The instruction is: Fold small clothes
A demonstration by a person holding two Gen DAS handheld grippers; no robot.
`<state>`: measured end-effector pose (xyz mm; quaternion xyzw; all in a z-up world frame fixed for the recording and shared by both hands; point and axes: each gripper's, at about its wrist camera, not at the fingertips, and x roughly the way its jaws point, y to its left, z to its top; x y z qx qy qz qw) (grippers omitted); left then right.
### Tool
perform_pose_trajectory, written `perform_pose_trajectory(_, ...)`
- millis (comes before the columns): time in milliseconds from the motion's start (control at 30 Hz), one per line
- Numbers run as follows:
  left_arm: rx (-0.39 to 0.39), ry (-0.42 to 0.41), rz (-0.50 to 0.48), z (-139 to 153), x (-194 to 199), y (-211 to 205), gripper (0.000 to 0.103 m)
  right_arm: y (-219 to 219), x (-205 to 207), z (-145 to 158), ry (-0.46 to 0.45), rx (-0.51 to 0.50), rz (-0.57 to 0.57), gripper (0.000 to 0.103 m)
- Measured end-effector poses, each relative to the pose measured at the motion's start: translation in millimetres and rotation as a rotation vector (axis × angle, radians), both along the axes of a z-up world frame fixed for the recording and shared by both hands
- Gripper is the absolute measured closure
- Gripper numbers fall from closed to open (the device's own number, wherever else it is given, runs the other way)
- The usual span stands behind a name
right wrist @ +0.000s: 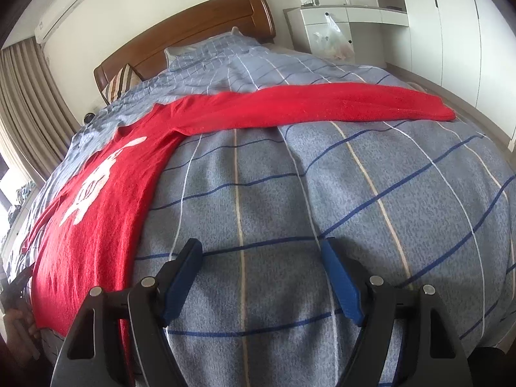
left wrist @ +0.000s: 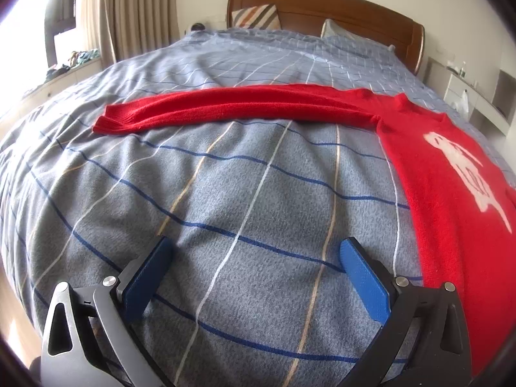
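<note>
While 1 red sweater [left wrist: 435, 167] lay flat on the checked bedspread [left wrist: 225, 193], 1 sleeve [left wrist: 225, 106] stretched out leftward in the left wrist view, and the left gripper [left wrist: 254, 251] pointed down at bare cover beside the hem, jaws spread wide, grasping nothing. From the right wrist, 1 sleeve [right wrist: 322, 103] ran rightward; the right gripper [right wrist: 261, 251] hovered likewise beside the sweater, jaws parted and empty. 1 plastic bag [right wrist: 332, 42] hung on the cabinet [right wrist: 364, 16], contents unclear.
</note>
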<state>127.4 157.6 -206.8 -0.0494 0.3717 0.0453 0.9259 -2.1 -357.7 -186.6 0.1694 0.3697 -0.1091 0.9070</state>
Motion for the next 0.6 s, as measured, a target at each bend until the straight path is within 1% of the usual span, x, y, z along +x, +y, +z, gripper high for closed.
perform_pose_trajectory(300,-0.003,-0.004,0.002,3,-2,-1,0.0,3,0,-1,-0.008,-0.003,0.002,0.025)
perform_pose_trajectory(367,0.012,-0.002,0.0,3,-2,-2,0.0,7,2,-2,-0.011,-0.015,0.019,0.017)
perform_pose_trajectory(433,0.04,0.001,0.0,4,-2,-6,0.0,12,3,-3,-0.008,-0.043,0.04,0.012)
perform_pose_trajectory(467,0.051,0.006,-0.003,5,-2,-7,0.0,12,3,-2,-0.002,-0.048,0.043,0.012)
perform_pose_trajectory(500,0.054,0.011,-0.008,6,-1,-7,0.0,11,1,2,-0.006,-0.032,0.044,0.012)
perform_pose_trajectory(533,0.046,0.017,-0.014,7,-1,-5,0.0,5,-3,10,-0.034,0.013,0.041,0.014)
perform_pose_trajectory(567,0.034,0.02,-0.02,7,-1,-3,0.0,-4,-10,19,-0.091,0.073,0.036,0.017)
perform_pose_trajectory(600,0.02,0.02,-0.021,8,-1,-1,0.0,-18,-18,30,-0.153,0.132,0.018,0.018)
